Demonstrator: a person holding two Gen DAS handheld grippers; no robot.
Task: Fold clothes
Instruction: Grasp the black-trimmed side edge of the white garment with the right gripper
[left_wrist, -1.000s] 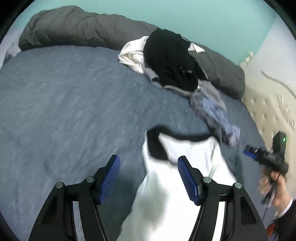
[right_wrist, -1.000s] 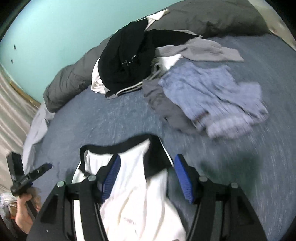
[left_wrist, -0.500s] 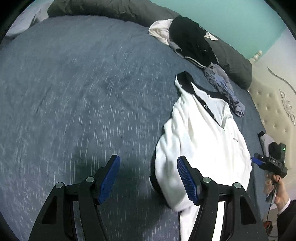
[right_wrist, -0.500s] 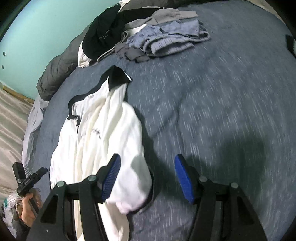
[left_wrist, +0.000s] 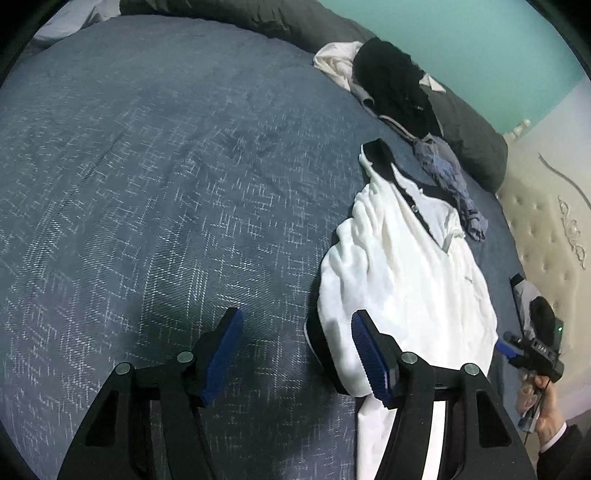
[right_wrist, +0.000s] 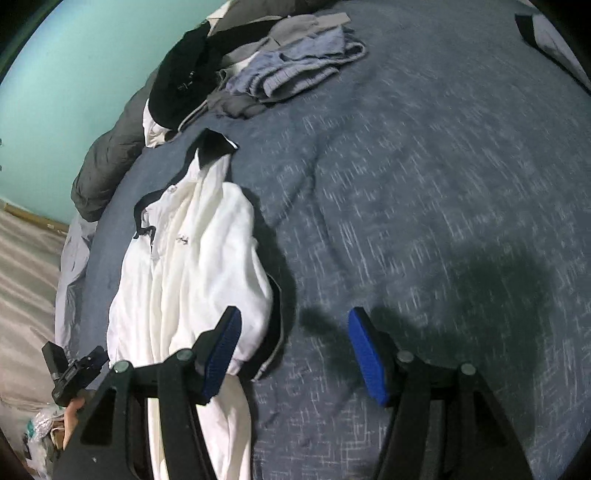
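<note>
A white polo shirt (left_wrist: 402, 280) with a black collar and black trim lies lengthwise and bunched on the blue-grey bedspread (left_wrist: 155, 192); its lower part hangs over the near bed edge. My left gripper (left_wrist: 299, 350) is open, and its right blue pad sits at the shirt's left side. In the right wrist view the same shirt (right_wrist: 192, 258) lies at the left. My right gripper (right_wrist: 295, 354) is open with bare bedspread between its fingers, its left pad over the shirt's right edge. Neither gripper holds anything.
A pile of clothes lies at the far side: a black garment (left_wrist: 395, 85), white and grey pieces, and a blue-grey garment (left_wrist: 450, 184), also seen as the blue-grey garment (right_wrist: 295, 70). A dark grey rolled duvet (left_wrist: 472, 136) lines the teal wall. A padded headboard (left_wrist: 546, 236) is at the right.
Both grippers pulled back toward the near bed edge. The shirt, close under them a second ago, now lies stretched out on the bed; the clothes pile looks farther away.
</note>
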